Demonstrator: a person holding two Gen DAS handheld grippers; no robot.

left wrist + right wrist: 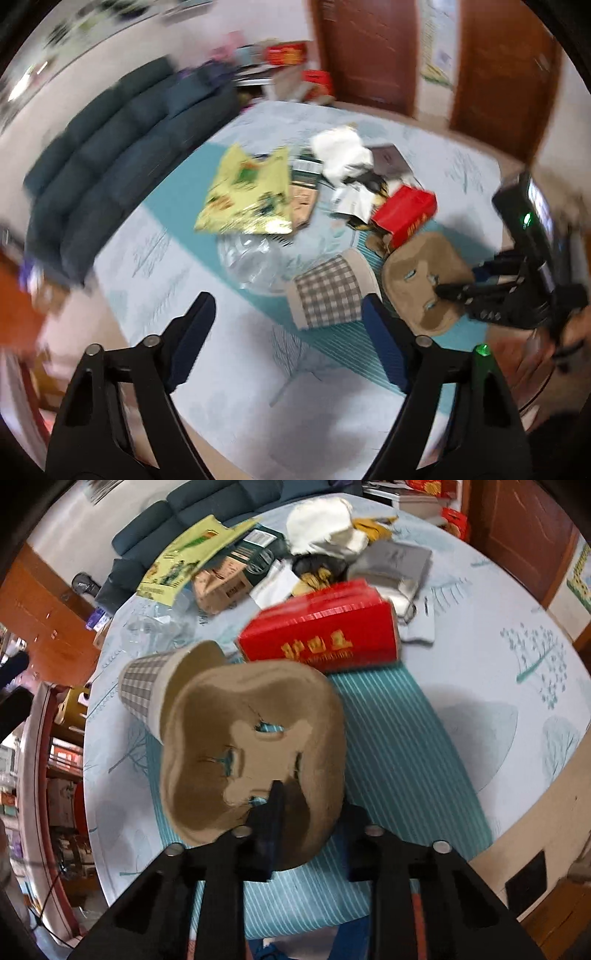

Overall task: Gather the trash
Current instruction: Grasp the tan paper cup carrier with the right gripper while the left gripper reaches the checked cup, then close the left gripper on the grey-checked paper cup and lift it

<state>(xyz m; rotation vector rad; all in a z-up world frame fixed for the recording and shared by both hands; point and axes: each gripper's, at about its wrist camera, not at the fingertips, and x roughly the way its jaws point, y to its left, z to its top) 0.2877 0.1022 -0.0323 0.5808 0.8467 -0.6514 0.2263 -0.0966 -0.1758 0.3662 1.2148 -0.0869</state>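
A brown pulp cup carrier (251,746) lies on the table's teal-patterned cloth (480,686). My right gripper (314,812) is shut on its near edge, one finger on top and the other under the rim. From the left wrist view the same carrier (417,280) shows at the right, with the right gripper (454,291) pinching it. A checked paper cup (328,291) lies on its side beside the carrier. My left gripper (288,325) hangs open just short of the cup, with nothing between its pads.
Beyond the carrier sit a red box (321,635), a yellow-green bag (247,192), crumpled white paper (343,151), small cartons and a clear plastic sheet (251,258). A dark sofa (122,147) runs behind the table; wooden doors stand at the back.
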